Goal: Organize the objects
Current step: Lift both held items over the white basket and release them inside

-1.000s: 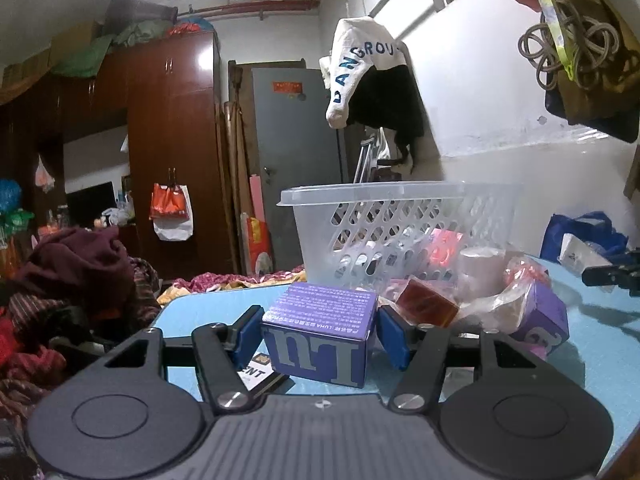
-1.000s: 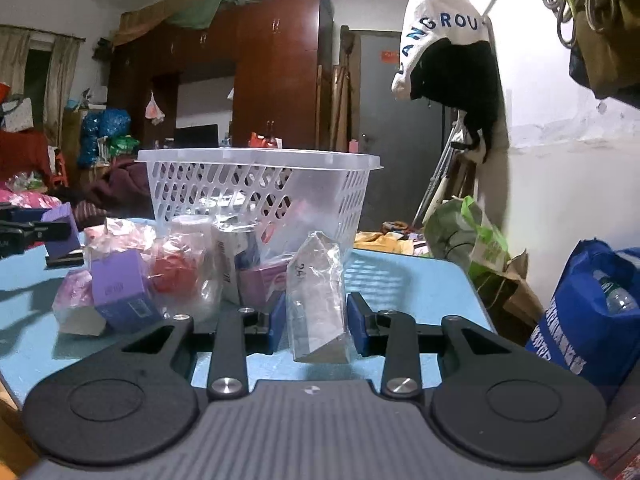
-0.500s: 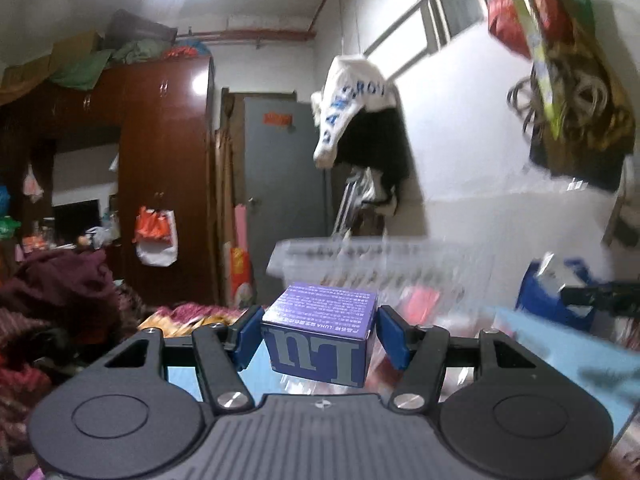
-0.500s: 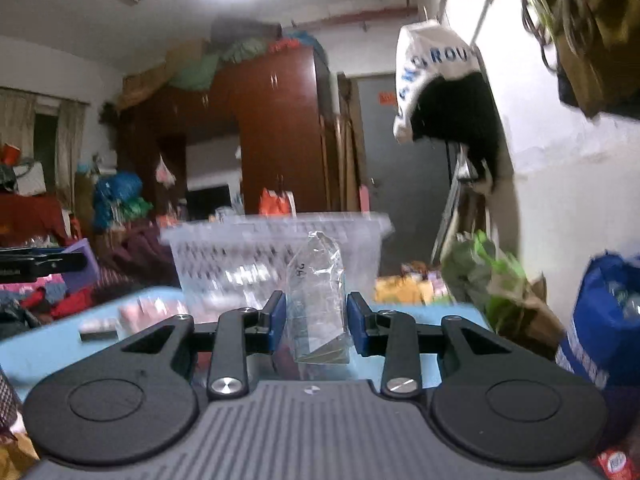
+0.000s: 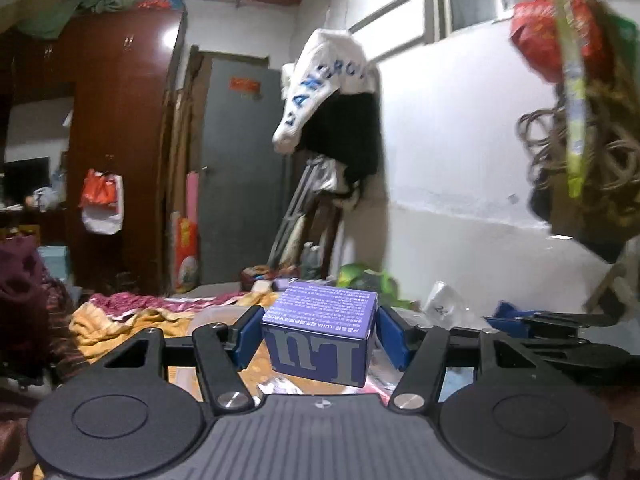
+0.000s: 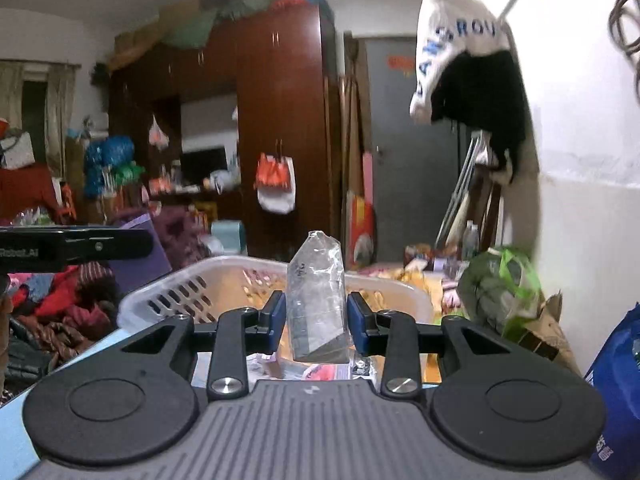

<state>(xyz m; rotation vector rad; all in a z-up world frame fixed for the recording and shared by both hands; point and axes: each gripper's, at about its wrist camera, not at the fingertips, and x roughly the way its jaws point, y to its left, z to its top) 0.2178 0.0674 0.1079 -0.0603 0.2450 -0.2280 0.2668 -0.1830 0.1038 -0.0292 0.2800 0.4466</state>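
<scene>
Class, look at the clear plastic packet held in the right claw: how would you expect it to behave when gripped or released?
The clear packet looks thin and crinkly, so probably light and crushable. Standing tall between the right claw pads, it would likely topple once released.

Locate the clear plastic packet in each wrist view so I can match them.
Left wrist: clear plastic packet at right of centre, in the distance.
Right wrist: centre, clamped upright in the right tool.
Shared landmark: white lettered garment hanging on the wall.

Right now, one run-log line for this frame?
left gripper: shut on purple box | right gripper: shut on clear packet | basket: below right gripper, not released
</scene>
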